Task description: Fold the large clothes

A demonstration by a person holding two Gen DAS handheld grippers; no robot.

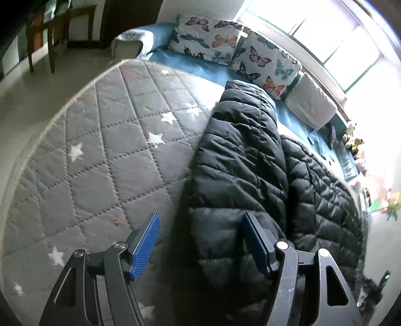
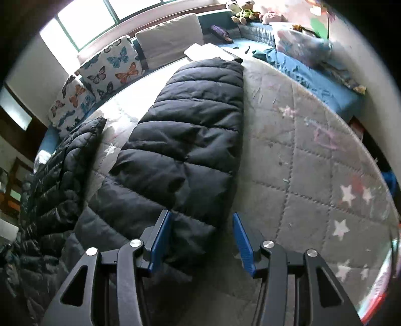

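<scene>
In the left wrist view, the left gripper (image 1: 200,244) is seen nearest, its blue-padded fingers (image 1: 145,247) spread wide and released, with nothing clamped between them. Beneath and between them lies the black quilted puffer jacket (image 1: 240,160), spread on the grey star-printed quilted mattress (image 1: 100,140); a folded-over sleeve or panel is laid lengthwise on top of the jacket body. Further back, a blue sofa seat (image 1: 200,67) is seen, with butterfly-printed cushions (image 1: 208,37) leaned against its back under a bright window (image 1: 325,37).

In the right wrist view, the right gripper (image 2: 201,242) is likewise held with its blue-padded fingers (image 2: 160,240) parted and empty, poised over the near edge of a long black padded sleeve (image 2: 190,140) that is stretched away across the mattress. The jacket body is bunched at the left. Beyond, a plain beige cushion (image 2: 170,40) and small stuffed toys (image 2: 243,11) are seen near the window.
</scene>
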